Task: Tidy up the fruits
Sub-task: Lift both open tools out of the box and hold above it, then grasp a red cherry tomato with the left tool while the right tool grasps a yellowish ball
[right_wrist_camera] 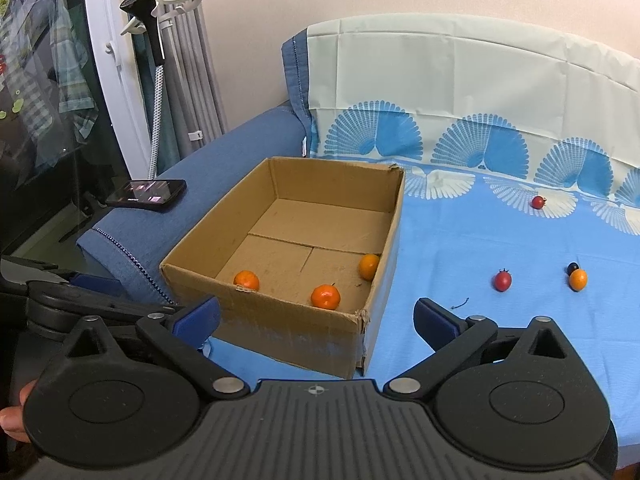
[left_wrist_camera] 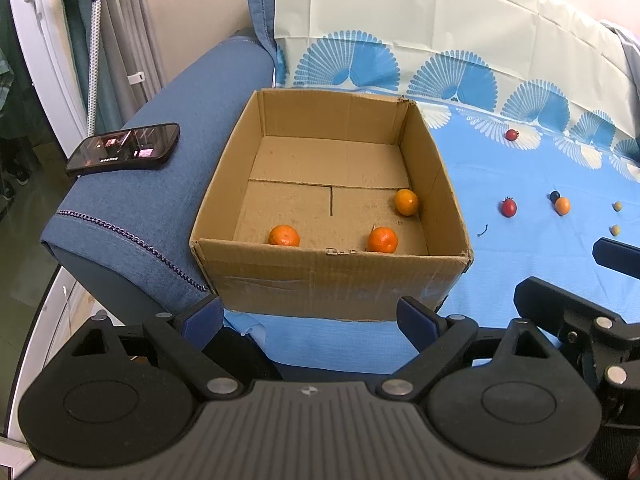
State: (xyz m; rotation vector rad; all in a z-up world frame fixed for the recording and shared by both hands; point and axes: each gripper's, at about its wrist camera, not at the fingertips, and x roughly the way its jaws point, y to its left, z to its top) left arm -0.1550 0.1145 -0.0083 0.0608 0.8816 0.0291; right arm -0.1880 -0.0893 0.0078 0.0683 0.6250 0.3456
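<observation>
An open cardboard box [left_wrist_camera: 320, 276] [right_wrist_camera: 280, 328] sits on a blue cloth and holds three orange fruits [left_wrist_camera: 284, 236] [left_wrist_camera: 382, 239] [left_wrist_camera: 406, 201], also seen as orange fruits [right_wrist_camera: 246, 280] [right_wrist_camera: 325, 296] [right_wrist_camera: 369, 266] from the right wrist. To the right on the cloth lie a red fruit [left_wrist_camera: 509, 207] [right_wrist_camera: 503, 280], another red fruit [left_wrist_camera: 511, 134] [right_wrist_camera: 538, 201], a small orange fruit [left_wrist_camera: 562, 205] [right_wrist_camera: 578, 279] touching a dark berry [left_wrist_camera: 554, 195] [right_wrist_camera: 573, 267], and two tiny yellowish fruits [left_wrist_camera: 617, 206] [left_wrist_camera: 615, 230]. My left gripper [left_wrist_camera: 310, 316] is open before the box's near wall, holding nothing. My right gripper [right_wrist_camera: 316, 316] is open at the box's near right corner, holding nothing.
A black phone [left_wrist_camera: 124, 147] [right_wrist_camera: 147, 194] lies on the blue sofa arm [left_wrist_camera: 160, 184] left of the box. A cloth with a fan pattern [left_wrist_camera: 440, 72] covers the backrest. A garment steamer [right_wrist_camera: 148, 12] stands by the curtain. A small dark stem [left_wrist_camera: 482, 230] lies on the cloth.
</observation>
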